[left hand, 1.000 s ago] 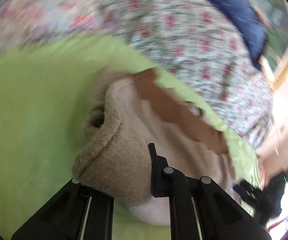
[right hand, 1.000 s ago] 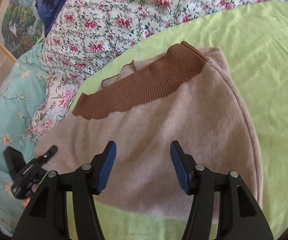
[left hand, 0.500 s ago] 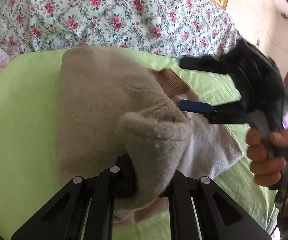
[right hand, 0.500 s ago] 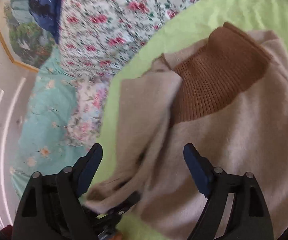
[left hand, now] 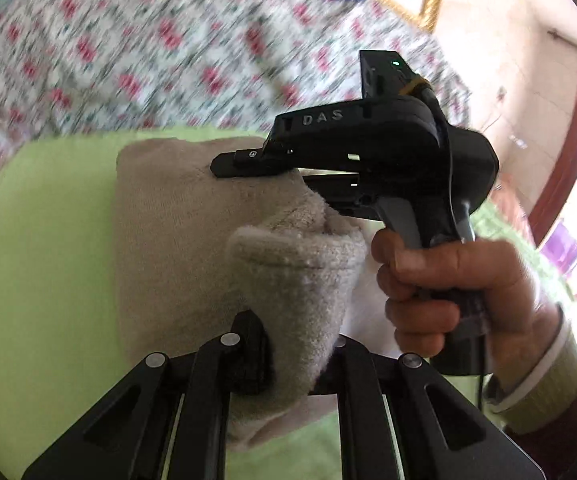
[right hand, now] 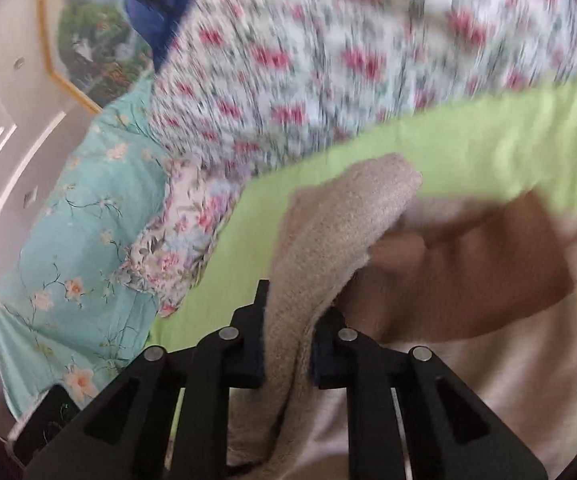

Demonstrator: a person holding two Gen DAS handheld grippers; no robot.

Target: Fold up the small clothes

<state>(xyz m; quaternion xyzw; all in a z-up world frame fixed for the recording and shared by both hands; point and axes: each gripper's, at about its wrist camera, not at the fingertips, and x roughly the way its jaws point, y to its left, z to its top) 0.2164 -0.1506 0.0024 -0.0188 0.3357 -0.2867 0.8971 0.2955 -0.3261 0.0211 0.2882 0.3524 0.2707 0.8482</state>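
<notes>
While both grippers pinch beige folds of the sweater (left hand: 168,240) on the green sheet (left hand: 36,260), folding is only partway. Left gripper (left hand: 292,356) grips firmly; right gripper (right hand: 288,344) is closing on its fold. Its brown collar (right hand: 488,276), blurred, seems uncovered, so more folds likely remain.

Left gripper (left hand: 292,364): jaws clamped on a fold of beige sweater (left hand: 176,240); right gripper (right hand: 288,344): jaws closing on another fold of it, handle gripped by the right hand (left hand: 444,288), ribbed cuff at the wrist.

I see a beige sweater (left hand: 176,240) with brown collar (right hand: 500,272), lime-green sheet (left hand: 40,260), red-flowered white quilt (left hand: 168,40), turquoise floral pillow (right hand: 68,220).
</notes>
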